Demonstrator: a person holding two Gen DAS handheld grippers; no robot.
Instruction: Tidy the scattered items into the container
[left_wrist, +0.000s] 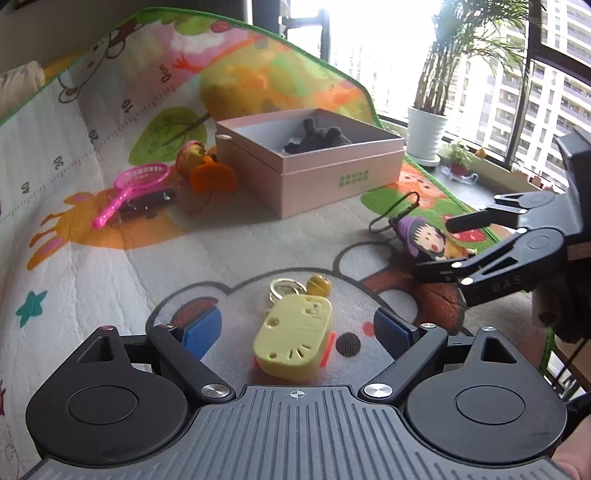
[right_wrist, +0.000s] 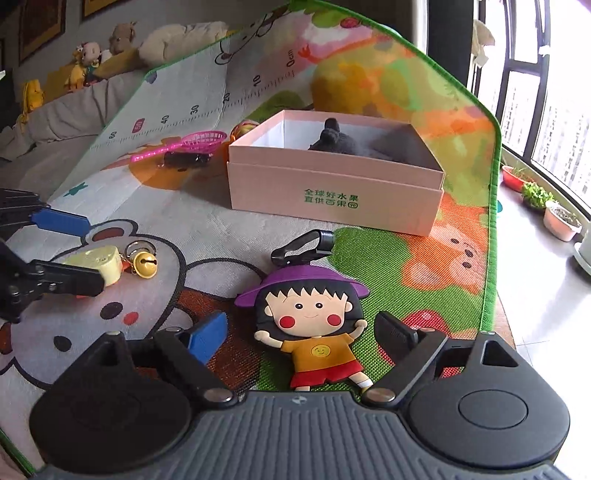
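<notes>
A yellow tag with a ring and a bell (left_wrist: 295, 336) lies on the play mat between the blue pads of my left gripper (left_wrist: 295, 332), which is open and clear of it on both sides. The same tag (right_wrist: 99, 264) shows at the left of the right wrist view. A flat cartoon girl in a purple hat (right_wrist: 314, 325) lies between the fingers of my right gripper (right_wrist: 300, 334), open and not touching her. Behind them stands the pink box (right_wrist: 332, 192), uncovered, with a dark grey plush (right_wrist: 332, 140) inside.
Left of the box (left_wrist: 332, 173) lie a pink toy net (left_wrist: 140, 181) over a black item (left_wrist: 147, 203), an orange piece (left_wrist: 214, 177) and a small round toy (left_wrist: 190, 155). The mat's green edge (right_wrist: 491, 258) runs close on the right. A potted plant (left_wrist: 426, 136) stands by the window.
</notes>
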